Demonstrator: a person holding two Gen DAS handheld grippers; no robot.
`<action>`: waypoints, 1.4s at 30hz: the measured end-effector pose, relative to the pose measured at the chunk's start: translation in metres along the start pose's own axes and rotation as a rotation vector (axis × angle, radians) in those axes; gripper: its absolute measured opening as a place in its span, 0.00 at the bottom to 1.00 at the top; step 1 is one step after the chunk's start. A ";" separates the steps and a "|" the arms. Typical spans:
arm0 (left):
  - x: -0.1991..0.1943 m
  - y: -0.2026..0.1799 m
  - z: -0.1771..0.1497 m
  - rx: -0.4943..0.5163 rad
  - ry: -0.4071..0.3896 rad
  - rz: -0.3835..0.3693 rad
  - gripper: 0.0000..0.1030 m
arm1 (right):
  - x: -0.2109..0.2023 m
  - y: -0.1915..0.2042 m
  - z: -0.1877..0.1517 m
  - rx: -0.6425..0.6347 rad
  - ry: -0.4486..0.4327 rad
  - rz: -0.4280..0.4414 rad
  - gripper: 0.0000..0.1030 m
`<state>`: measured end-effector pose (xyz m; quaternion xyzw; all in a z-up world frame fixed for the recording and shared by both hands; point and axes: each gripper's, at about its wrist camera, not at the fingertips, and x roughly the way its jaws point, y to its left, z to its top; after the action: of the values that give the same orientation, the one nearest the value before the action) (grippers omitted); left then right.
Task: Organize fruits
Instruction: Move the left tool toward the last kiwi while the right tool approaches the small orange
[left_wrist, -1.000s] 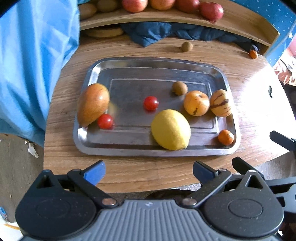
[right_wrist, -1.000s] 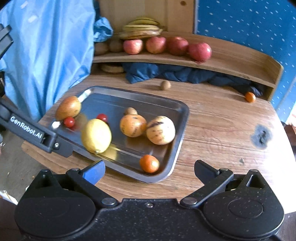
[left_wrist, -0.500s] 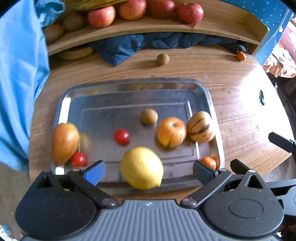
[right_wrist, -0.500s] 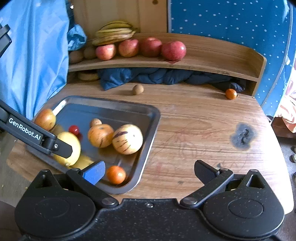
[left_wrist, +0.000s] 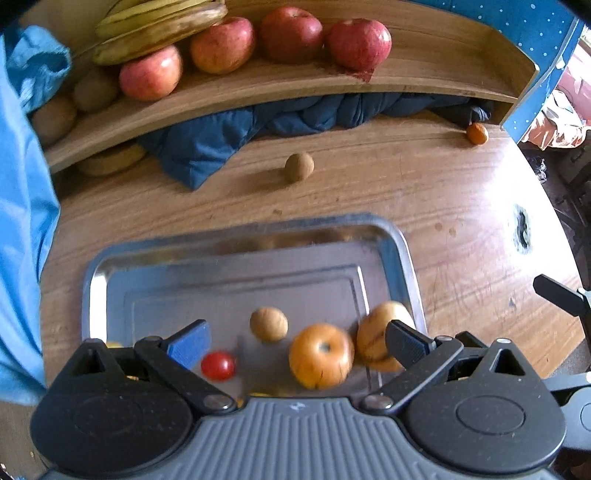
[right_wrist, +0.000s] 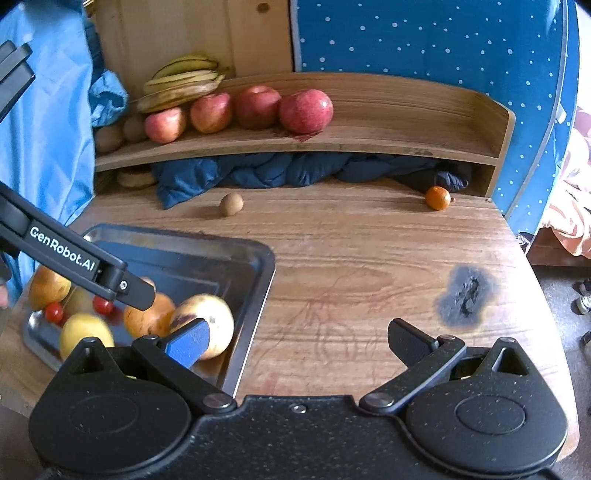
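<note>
- The left gripper (left_wrist: 295, 341) hangs spread wide and empty over the near half of the metal tray (left_wrist: 236, 254); the cherry tomato (left_wrist: 218, 365), small brown fruit (left_wrist: 268, 324), orange round fruit (left_wrist: 320, 355) and striped fruit (left_wrist: 373, 332) all lie under it.
- The right gripper (right_wrist: 297, 341) is also released, holding nothing, above bare wood just off the tray's right rim.
- Likely step: choosing one fruit to lift. The left gripper would do well to centre on a single fruit, since the orange and striped ones touch and could roll if nudged.
- Loose pieces wait on the tabletop: a brown fruit (right_wrist: 231, 204) near the back middle, and a small orange fruit (right_wrist: 437, 198) at the back right corner, beside the shelf (right_wrist: 388, 147).
- The tabletop right of the tray is open, giving the right gripper free travel; the tray's raised rim is the edge to clear.
</note>
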<state>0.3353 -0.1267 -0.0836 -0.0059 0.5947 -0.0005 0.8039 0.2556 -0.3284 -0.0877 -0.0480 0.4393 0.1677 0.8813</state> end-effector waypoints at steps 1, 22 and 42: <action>0.003 0.000 0.005 0.003 -0.001 -0.003 0.99 | 0.002 -0.001 0.002 0.003 -0.001 -0.003 0.99; 0.043 0.024 0.082 -0.006 -0.058 -0.087 0.99 | 0.048 0.008 0.044 0.051 -0.026 -0.080 0.99; 0.081 0.024 0.108 -0.060 -0.048 -0.078 0.87 | 0.088 -0.010 0.075 0.081 -0.021 -0.099 0.99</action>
<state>0.4618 -0.1019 -0.1302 -0.0529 0.5744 -0.0139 0.8167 0.3647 -0.2977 -0.1128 -0.0321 0.4337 0.1065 0.8941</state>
